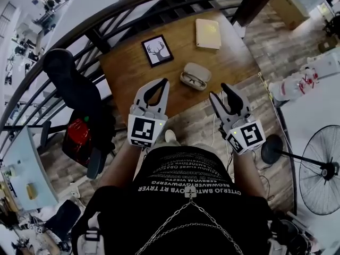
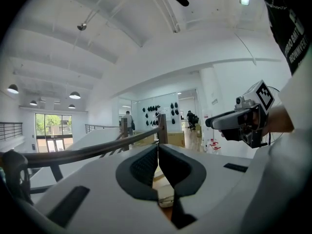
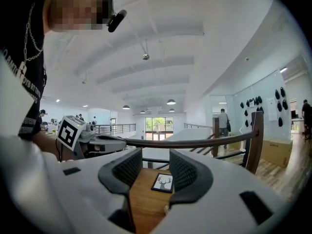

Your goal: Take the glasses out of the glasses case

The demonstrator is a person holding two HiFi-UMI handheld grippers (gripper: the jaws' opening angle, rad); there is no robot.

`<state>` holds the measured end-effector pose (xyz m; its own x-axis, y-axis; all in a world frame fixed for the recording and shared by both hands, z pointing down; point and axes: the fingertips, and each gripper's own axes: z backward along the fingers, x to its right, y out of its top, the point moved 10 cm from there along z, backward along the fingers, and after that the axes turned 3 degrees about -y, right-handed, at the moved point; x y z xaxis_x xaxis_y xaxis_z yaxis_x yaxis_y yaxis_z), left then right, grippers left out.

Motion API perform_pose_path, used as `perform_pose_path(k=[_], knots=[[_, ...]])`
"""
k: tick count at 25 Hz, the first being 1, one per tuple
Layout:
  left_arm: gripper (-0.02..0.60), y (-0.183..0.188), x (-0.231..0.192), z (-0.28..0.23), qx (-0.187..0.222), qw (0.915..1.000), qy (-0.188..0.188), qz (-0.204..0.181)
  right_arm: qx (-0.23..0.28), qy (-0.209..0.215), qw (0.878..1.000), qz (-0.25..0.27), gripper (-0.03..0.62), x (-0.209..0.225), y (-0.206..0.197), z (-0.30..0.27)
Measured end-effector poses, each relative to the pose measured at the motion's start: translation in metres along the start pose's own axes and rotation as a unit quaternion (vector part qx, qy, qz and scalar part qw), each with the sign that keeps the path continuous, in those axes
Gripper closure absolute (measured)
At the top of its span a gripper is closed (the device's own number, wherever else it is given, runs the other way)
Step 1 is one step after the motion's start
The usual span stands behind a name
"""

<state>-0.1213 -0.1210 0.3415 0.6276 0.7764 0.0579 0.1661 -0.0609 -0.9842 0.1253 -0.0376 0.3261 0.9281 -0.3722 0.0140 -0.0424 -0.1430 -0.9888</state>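
Observation:
A beige glasses case (image 1: 195, 76) lies open on the wooden table (image 1: 127, 68), and glasses show inside it. Both grippers hover short of the table's near edge, apart from the case. My left gripper (image 1: 166, 81) is to the case's lower left with its jaws shut and nothing between them. In the left gripper view, this gripper (image 2: 158, 150) has its pads pressed together. To the case's lower right, my right gripper (image 1: 218, 90) is open and empty. The right gripper view shows this gripper (image 3: 156, 162) with a clear gap between its pads.
A framed deer picture (image 1: 157, 50) (image 3: 162, 182) and a pale book (image 1: 207, 33) lie farther back on the table. A dark curved railing (image 1: 106, 15) runs behind it. A black chair with a red item (image 1: 79, 137) stands left. A floor fan (image 1: 324, 169) stands right.

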Motion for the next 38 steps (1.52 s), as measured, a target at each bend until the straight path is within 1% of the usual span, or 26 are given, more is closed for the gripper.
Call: perform_pose_path(k=[5,12,18,27,31,38], knots=[[0.552,-0.004,-0.01,-0.001,-0.002,1.0,-0.009,0.0,-0.005,-0.009,1.0,-0.008,0.422,-0.003,-0.004,-0.007],[0.552,-0.01,-0.017,-0.002,-0.01,0.9998,-0.015,0.009,-0.006,-0.006,1.0,-0.011,0.422,-0.005,0.001,-0.015],[0.552,-0.01,-0.021,-0.012,-0.01,0.9999,-0.006,0.008,-0.011,-0.003,1.0,-0.014,0.422,0.007,-0.006,-0.023],[0.552,-0.007,-0.031,-0.035,-0.026,0.9996,0.014,0.002,-0.012,0.015,1.0,-0.023,0.422,0.035,-0.013,-0.054],[0.552,-0.009,-0.036,-0.053,-0.034,0.9992,0.019,0.003,-0.025,0.027,0.999,-0.031,0.422,0.052,-0.025,-0.071],[0.552,-0.014,-0.035,-0.091,-0.05,0.9984,0.026,0.008,-0.064,0.049,0.994,-0.071,0.424,0.092,-0.06,-0.097]])
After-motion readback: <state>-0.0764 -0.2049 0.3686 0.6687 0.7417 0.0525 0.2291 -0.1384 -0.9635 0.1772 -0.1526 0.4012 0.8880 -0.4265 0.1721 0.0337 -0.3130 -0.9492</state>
